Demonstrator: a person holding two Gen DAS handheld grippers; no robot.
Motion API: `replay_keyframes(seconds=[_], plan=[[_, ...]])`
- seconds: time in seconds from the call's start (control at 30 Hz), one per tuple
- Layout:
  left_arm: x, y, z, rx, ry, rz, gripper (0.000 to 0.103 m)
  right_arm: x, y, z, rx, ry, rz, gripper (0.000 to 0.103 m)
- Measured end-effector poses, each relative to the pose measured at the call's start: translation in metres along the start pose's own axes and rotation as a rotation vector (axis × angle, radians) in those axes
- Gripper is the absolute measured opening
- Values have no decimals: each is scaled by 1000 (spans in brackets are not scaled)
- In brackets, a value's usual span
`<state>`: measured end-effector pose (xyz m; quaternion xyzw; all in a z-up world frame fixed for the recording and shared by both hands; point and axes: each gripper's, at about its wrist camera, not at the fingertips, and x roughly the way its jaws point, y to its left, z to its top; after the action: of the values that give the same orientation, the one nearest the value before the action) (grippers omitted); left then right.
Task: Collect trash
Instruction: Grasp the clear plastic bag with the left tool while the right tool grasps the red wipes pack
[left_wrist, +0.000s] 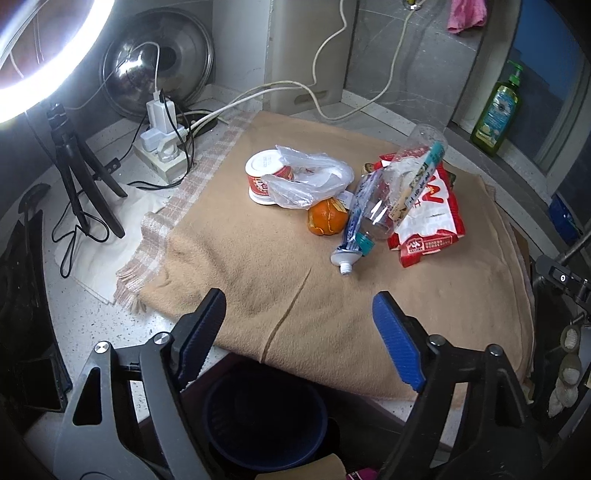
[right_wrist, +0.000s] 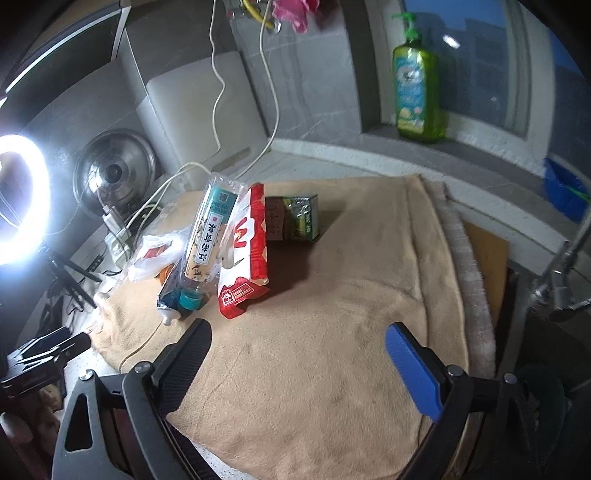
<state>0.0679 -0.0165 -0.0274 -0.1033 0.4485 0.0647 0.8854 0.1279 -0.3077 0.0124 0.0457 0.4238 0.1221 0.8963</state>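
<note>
On the blanket trash lies clustered: wrapper, bottle, tube, peel beside it. Bin sits below blanket's near edge. Left gripper and right gripper spread, empty. Grip bottle mid-body first.

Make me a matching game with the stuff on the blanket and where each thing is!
Things:
1. orange peel
2. toothpaste tube
3. green carton
4. soap bottle

Places:
A. on the window ledge, off the blanket
B. behind the red snack bag, at the back of the pile
C. lying with its white neck pointing to the front edge of the blanket
D. just in front of the crumpled plastic bag

Pairs: 1-D, 2-C, 3-B, 4-A
</note>
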Motion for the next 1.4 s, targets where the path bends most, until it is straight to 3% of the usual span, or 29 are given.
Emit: replay_keyframes(seconds=[0.3, 0.37, 0.6, 0.83, 0.97, 1.2, 1.4], plan=[[24, 14, 26, -36, -3, 48, 65, 35, -20, 32, -6, 47, 79, 88], [31, 21, 36, -55, 0, 49, 59, 43, -22, 39, -3, 60, 114, 85], [49, 35, 69, -97, 4, 13, 55, 73, -13, 55, -6, 120, 192, 78], [59, 2, 95, 32, 22, -30, 55, 99, 1, 63, -31, 176, 242, 70], [74, -15, 117, 53, 56, -64, 55, 113, 7, 70, -36, 198, 267, 69], [116, -50, 147, 140, 152, -48, 55, 130, 13, 80, -43, 226, 306, 69], [160, -59, 160, 138, 237, 6, 55, 147, 14, 83, -32, 259, 341, 69]])
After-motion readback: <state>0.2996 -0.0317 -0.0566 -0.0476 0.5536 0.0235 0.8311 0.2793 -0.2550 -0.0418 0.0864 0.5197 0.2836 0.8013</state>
